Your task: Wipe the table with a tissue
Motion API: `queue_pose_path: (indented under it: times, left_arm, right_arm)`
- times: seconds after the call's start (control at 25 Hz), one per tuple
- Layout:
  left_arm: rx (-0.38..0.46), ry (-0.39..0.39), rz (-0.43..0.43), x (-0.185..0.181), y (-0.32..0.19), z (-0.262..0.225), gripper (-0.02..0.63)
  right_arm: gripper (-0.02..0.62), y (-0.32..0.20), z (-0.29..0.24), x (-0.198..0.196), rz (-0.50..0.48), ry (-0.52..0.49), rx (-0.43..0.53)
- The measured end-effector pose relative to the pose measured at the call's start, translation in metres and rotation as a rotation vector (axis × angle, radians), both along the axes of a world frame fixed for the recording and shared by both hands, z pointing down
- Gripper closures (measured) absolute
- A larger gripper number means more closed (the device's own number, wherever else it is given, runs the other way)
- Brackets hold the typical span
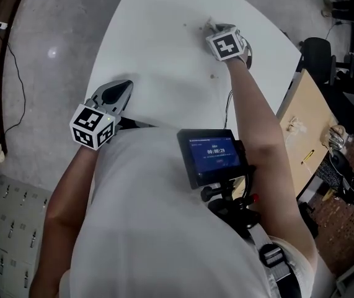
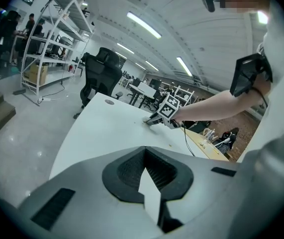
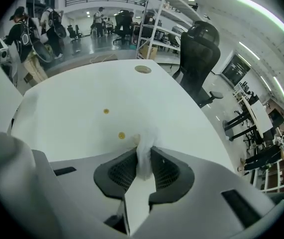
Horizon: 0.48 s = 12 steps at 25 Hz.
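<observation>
Nearest, a small screen is glowing blue on the person's chest. Just beyond it, the left gripper is pointing out over the near left edge of the white surface. Its jaws are sitting together at the tips with nothing between them, and I cannot tell whether it is touching the surface. Farther out, the person's right arm is stretching across the surface, and the right gripper is pointing steeply down toward the far side. Its jaws are pinching a white tissue, standing only as far apart as the bunched paper between the pads allows. The tissue is sticking out past the jaw tips, and its free end appears to be touching the surface there. A yellow spot is lying just beside the tissue, on its left in the right gripper view, and a second spot is lying a little beyond the first. Farther still, a round grey disc is sitting flat in the surface near its far edge. Past that edge a black chair is standing on the floor, with white shelves behind it. Farthest off, people are standing on the shiny floor.
</observation>
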<state>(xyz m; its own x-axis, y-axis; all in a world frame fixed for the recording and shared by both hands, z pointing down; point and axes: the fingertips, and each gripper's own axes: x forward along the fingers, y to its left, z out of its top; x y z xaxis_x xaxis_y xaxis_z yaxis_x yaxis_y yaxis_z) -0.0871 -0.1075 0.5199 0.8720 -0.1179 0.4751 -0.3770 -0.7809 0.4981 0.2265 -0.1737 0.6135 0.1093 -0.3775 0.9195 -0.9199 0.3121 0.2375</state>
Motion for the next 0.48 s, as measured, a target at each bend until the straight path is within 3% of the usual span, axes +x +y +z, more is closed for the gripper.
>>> queue_pose_path:
  times: [0.24,0.48]
  left_arm:
    - [0.002,0.012,0.005,0.007,-0.003,-0.004,0.601]
    - [0.003,0.009,0.002,0.004,-0.003,0.0,0.601]
  right_arm:
    - [0.528,-0.005,0.0,-0.015,-0.021,-0.03,-0.014]
    - [0.528,-0.005,0.002,-0.046,-0.138,-0.062,-0.05]
